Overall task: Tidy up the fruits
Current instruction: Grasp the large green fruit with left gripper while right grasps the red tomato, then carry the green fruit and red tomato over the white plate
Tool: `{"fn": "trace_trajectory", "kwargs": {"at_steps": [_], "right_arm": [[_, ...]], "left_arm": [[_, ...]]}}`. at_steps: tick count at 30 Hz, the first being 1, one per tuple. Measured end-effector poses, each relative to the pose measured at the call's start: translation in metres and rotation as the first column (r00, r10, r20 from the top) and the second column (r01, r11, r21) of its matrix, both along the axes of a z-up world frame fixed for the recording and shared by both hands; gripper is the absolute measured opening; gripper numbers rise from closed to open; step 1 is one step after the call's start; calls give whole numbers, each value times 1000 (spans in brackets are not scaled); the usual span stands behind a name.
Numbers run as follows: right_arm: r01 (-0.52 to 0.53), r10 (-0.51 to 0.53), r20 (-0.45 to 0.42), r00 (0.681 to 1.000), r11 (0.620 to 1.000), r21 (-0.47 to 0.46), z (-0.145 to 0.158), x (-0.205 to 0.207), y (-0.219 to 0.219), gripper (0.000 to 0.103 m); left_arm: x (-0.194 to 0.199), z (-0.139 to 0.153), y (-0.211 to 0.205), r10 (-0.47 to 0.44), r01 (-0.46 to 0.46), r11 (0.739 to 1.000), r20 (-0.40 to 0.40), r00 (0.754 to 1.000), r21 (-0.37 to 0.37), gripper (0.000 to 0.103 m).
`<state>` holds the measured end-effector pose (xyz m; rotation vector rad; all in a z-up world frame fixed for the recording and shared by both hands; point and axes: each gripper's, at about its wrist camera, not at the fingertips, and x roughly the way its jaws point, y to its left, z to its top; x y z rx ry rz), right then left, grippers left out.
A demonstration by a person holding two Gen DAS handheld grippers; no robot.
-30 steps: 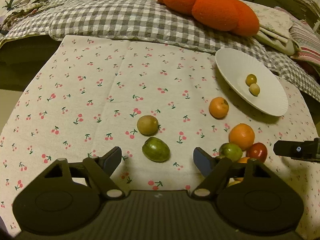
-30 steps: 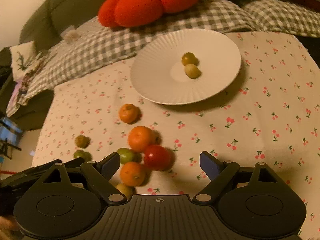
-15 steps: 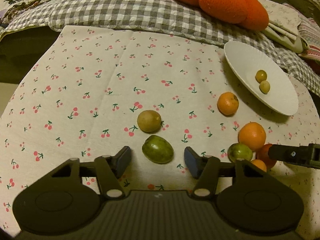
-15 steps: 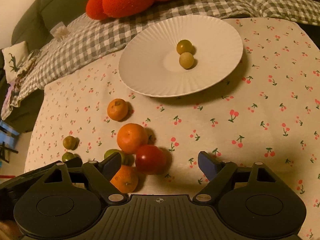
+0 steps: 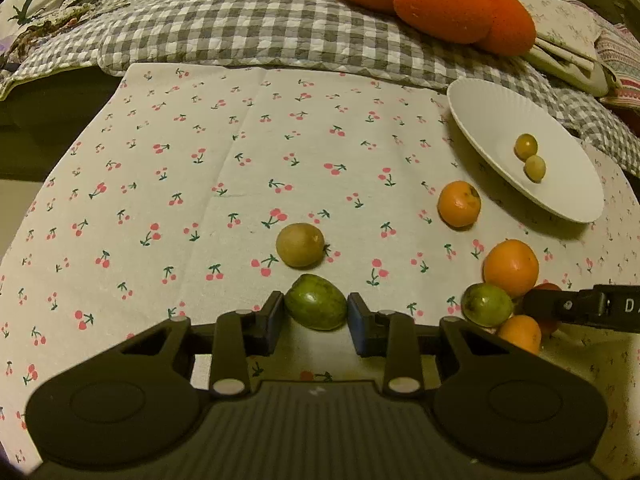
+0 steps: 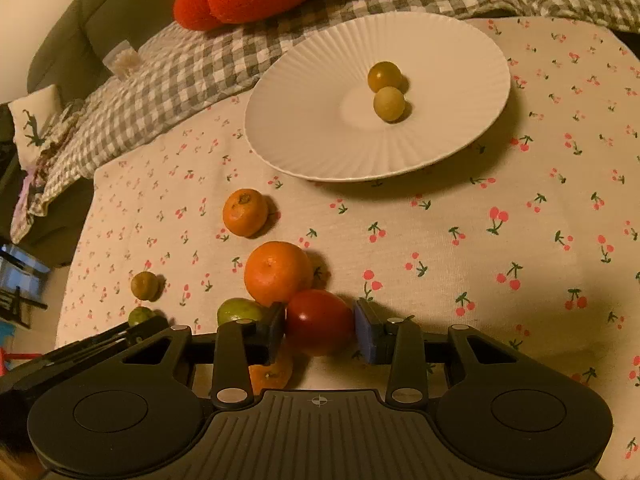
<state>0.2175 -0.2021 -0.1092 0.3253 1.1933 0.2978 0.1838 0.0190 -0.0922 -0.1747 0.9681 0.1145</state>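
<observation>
The left gripper (image 5: 315, 315) sits low over the tablecloth (image 5: 200, 184), jaws clamped on the green fruit (image 5: 316, 301); the right gripper (image 6: 320, 326), likewise low, pinches the red tomato (image 6: 319, 322).

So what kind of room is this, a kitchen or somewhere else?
Most likely a living room at home, not a kitchen: an olive sofa draped with a checked blanket, an orange plush cushion, and a low table under a cherry-print cloth.

A cream cloth (image 5: 240, 152) is showing red cherries (green stems). A grey-white checked blanket (image 5: 248, 28) is lying behind, beside an orange cushion (image 5: 432, 0) and a white ribbed plate (image 6: 320, 128).
</observation>
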Motion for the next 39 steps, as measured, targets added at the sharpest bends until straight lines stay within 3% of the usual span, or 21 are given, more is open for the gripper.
{"fn": "trace_trajectory", "kwargs": {"at_steps": [39], "right_arm": [[24,-34,124,992,996,81,54,-8,-26,36]], "left_arm": [[-6,50,-50,-122,119,992,172,977,30,32]]}}
